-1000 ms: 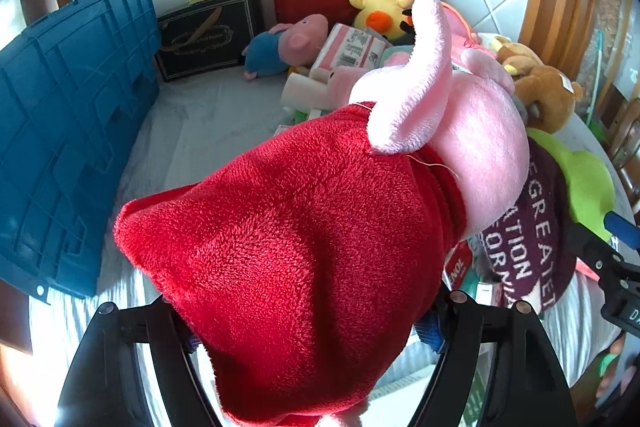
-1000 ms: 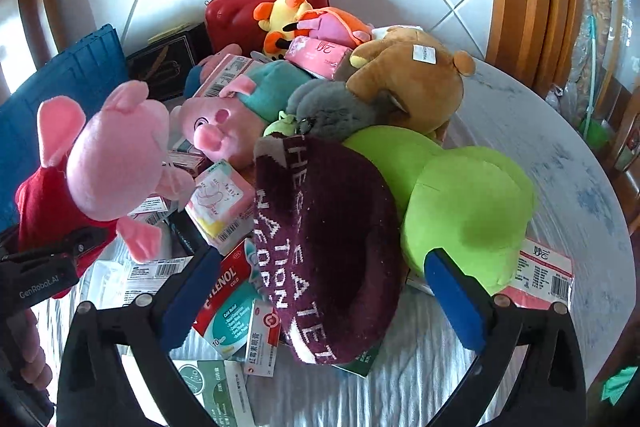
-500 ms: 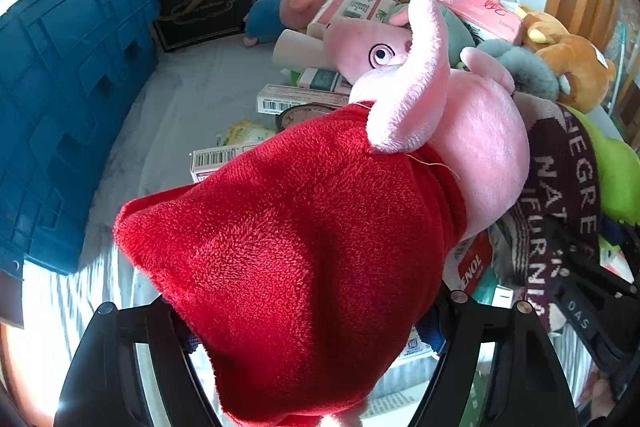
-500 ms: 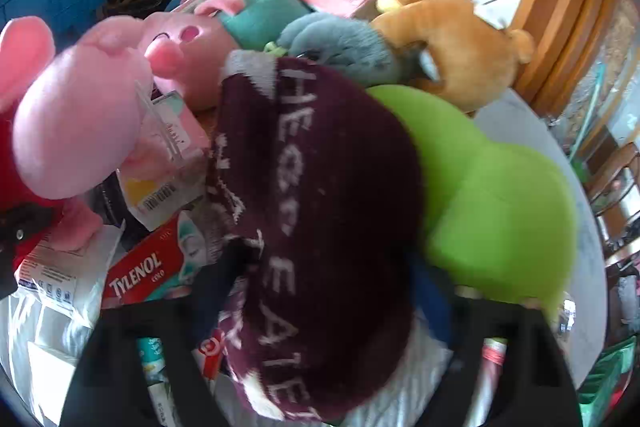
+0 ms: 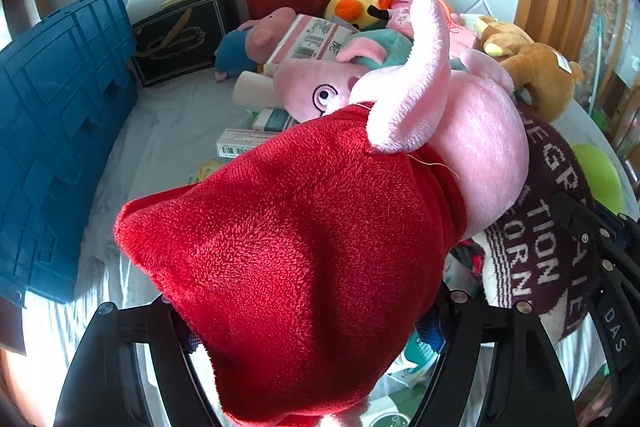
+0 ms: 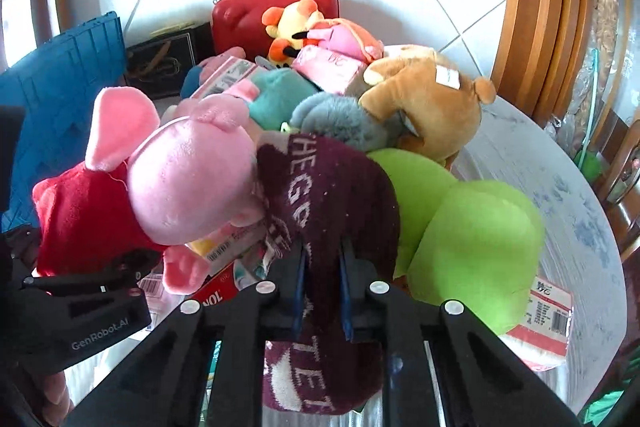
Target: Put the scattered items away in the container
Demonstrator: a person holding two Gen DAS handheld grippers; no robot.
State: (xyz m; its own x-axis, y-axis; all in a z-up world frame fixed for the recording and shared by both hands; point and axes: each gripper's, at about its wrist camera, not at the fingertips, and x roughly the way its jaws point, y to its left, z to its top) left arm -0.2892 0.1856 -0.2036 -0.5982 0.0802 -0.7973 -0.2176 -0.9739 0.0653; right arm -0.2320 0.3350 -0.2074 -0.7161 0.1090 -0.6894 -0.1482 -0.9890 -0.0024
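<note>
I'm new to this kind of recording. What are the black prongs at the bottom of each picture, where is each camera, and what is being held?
There is no robot here: a person holds a hand gripper in each hand, and a fisheye camera on each one looks out along its two black fingers.

In the left view, the left gripper is shut on a pink plush pig in a red dress. In the right view, the right gripper is shut on a maroon knitted hat with white lettering.

The pale tablecloth carries a heap of soft toys, including a bright green plush and a brown plush bear, plus small printed cartons. A blue plastic crate stands at the left, probably the container.
</note>
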